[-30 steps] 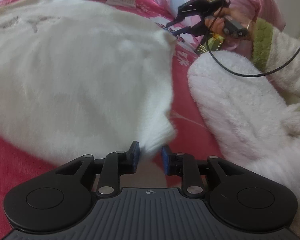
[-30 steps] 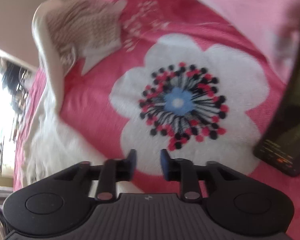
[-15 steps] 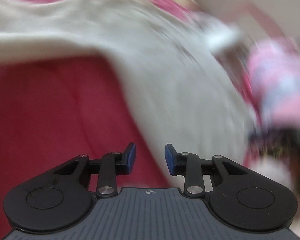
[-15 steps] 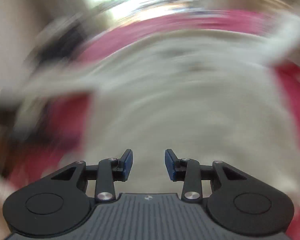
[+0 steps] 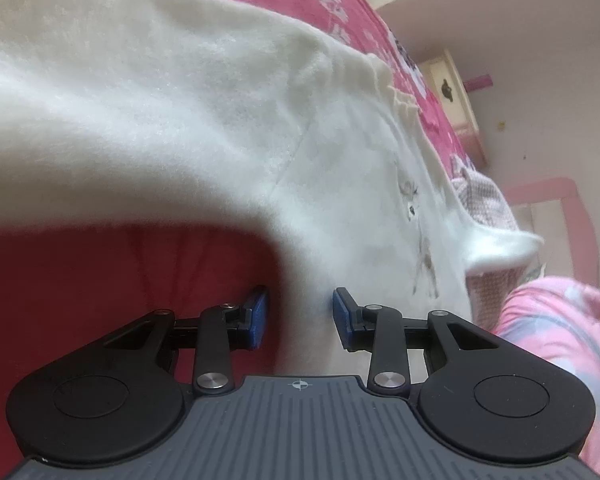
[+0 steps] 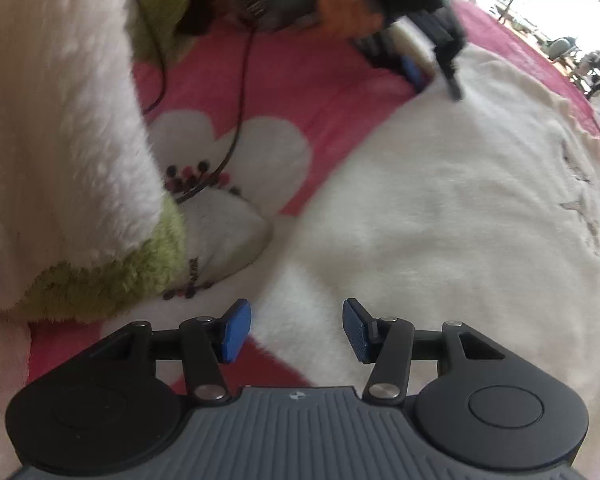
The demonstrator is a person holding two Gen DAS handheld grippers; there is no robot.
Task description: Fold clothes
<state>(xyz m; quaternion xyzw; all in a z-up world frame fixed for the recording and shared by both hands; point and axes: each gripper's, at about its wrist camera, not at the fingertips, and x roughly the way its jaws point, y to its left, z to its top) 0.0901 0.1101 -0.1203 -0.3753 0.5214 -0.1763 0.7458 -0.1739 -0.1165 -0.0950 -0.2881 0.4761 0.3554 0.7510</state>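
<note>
Both jaws parted, nothing gripped: left gripper (image 5: 300,316) and right gripper (image 6: 296,330) straddle white sweater (image 6: 460,208) edges; one fluffy layer could be missed.

The bed (image 5: 100,280) has a bright pink cover with big white flowers (image 6: 236,152) on it. A fluffy white sweater (image 5: 220,112) lies spread flat on the bed and fills most of both pictures. In the right wrist picture it sits in the middle and right, and one flower shows at the left middle, just beside it. A thin black cable (image 6: 240,92) lies across that flower. In the left wrist picture, a pink and white checked cloth (image 5: 484,196) lies at the right, touching the sweater's far edge.
</note>
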